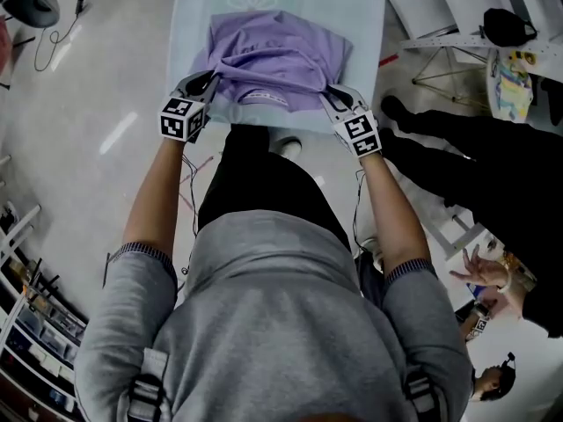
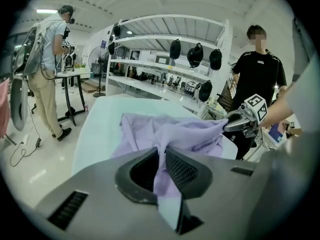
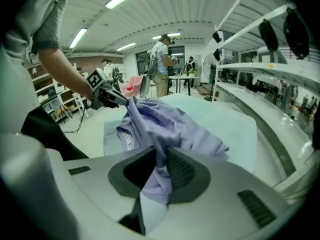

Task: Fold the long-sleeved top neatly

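The lilac long-sleeved top (image 1: pixel 273 60) lies bunched on the near end of a pale blue table (image 1: pixel 369 25). My left gripper (image 1: pixel 209 82) pinches its near left edge, and my right gripper (image 1: pixel 330 90) pinches its near right edge. In the left gripper view the top (image 2: pixel 175 134) rises in a fold that runs between the jaws of that gripper (image 2: pixel 162 169), with the right gripper (image 2: pixel 235 124) holding the far corner. In the right gripper view the top (image 3: pixel 170 124) is likewise caught in the right gripper (image 3: pixel 161 171), and the left gripper (image 3: pixel 112 98) holds the other corner.
A person in black (image 1: pixel 475 148) stands close to the table's right side. White shelving with dark helmets (image 2: pixel 195 54) runs behind the table. Another person (image 2: pixel 50 59) stands by a stand at the far left. A cable (image 1: pixel 48 42) trails on the floor.
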Available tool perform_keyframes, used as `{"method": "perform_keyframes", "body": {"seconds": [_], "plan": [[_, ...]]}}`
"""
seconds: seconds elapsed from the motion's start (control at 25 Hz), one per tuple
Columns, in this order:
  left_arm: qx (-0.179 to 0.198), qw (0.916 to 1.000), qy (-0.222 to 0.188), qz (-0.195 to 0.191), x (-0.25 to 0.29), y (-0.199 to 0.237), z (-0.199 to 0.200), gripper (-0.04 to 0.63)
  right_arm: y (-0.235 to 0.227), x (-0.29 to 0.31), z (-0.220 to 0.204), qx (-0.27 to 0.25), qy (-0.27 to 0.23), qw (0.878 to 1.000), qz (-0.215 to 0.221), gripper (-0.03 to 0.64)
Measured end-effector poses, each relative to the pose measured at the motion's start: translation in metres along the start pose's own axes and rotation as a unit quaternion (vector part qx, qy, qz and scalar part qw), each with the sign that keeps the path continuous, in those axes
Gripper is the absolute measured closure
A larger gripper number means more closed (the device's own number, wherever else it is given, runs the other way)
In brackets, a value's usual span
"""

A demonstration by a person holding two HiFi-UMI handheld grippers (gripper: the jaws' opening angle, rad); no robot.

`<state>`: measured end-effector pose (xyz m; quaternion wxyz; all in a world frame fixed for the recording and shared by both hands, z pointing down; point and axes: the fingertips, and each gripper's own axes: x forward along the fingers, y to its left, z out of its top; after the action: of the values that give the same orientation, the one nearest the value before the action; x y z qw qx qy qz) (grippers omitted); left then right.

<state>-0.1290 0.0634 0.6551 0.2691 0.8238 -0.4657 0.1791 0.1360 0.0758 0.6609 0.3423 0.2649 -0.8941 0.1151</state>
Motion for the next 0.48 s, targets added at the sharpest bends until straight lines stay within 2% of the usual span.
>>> {"method": "perform_keyframes", "body": {"seconds": [0.2, 0.28, 0.4, 0.48], "plan": [[0.015, 0.9987, 0.048, 0.012, -0.005, 0.005, -0.032, 0.531, 0.019, 0.002, -0.026, -0.069, 0.050, 0.996, 0.018, 0.509], [0.011, 0.9982, 0.057, 0.014, -0.008, 0.006, -0.039, 0.528, 0.021, 0.002, -0.040, -0.082, 0.069, 0.994, 0.025, 0.500], [0.000, 0.9984, 0.055, 0.014, -0.013, 0.008, -0.041, 0.512, 0.023, -0.005, -0.047, -0.074, 0.078, 0.994, 0.032, 0.465], [-0.009, 0.9985, 0.054, 0.004, -0.016, 0.006, -0.039, 0.475, 0.021, -0.010, -0.044, -0.049, 0.068, 0.996, 0.033, 0.446]]}}
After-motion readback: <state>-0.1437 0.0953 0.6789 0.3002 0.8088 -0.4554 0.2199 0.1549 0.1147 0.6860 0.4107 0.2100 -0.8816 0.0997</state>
